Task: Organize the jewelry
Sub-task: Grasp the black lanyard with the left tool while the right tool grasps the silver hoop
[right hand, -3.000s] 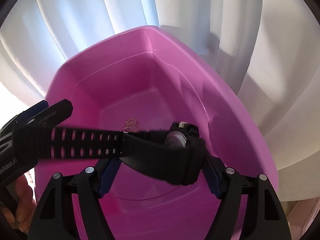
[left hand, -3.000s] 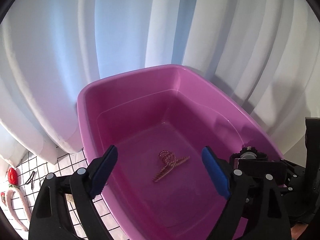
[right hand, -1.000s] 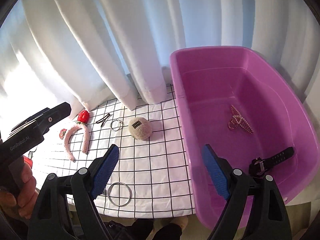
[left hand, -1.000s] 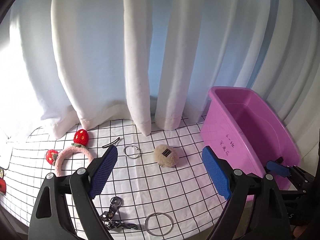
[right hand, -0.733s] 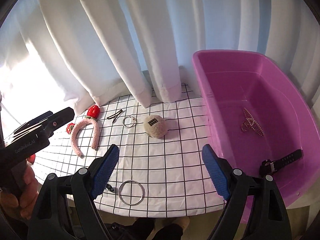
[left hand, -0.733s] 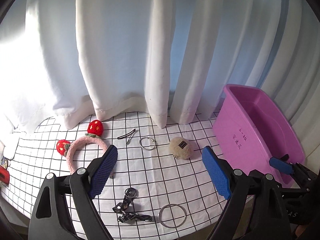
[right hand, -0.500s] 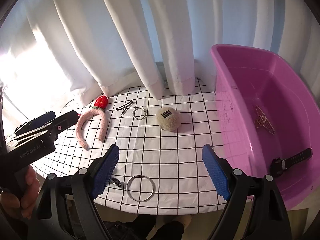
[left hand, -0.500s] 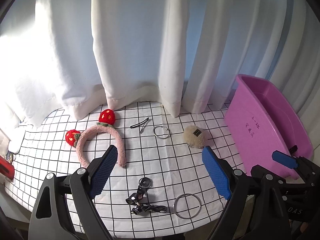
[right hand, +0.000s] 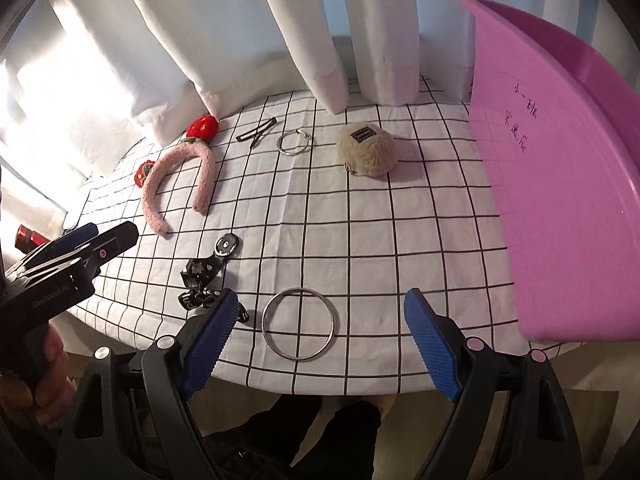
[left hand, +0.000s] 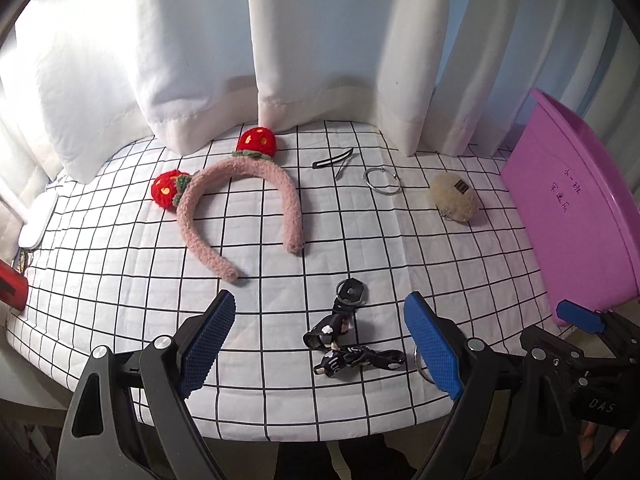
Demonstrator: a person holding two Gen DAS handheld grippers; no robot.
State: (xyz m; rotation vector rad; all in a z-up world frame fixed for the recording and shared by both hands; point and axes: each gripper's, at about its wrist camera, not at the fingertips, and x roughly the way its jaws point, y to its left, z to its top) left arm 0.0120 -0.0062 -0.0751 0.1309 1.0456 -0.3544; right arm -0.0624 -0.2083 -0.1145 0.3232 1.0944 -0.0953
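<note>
My left gripper (left hand: pixel 320 342) is open and empty, low over the front of the checked tablecloth, just above a black strap with a round clasp (left hand: pixel 348 332). My right gripper (right hand: pixel 320 342) is open and empty, over a large metal ring (right hand: pixel 298 328) near the table's front edge. A pink headband with red strawberries (left hand: pixel 240 208) lies at the left. A black hair clip (left hand: pixel 334 159), a small metal ring (left hand: pixel 382 182) and a beige fluffy ball (left hand: pixel 454 198) lie further back. The pink tub (right hand: pixel 560 180) stands at the right; its inside is hidden.
White curtains (left hand: pixel 280 60) hang along the back of the table. A red object (left hand: pixel 10 286) and a white object (left hand: pixel 38 220) lie at the far left edge. The table's front edge (right hand: pixel 320 388) is close below both grippers.
Both grippers have swung left, away from the pink tub, and lowered toward the table front. The watch and gold clip in the tub have gone out of view.
</note>
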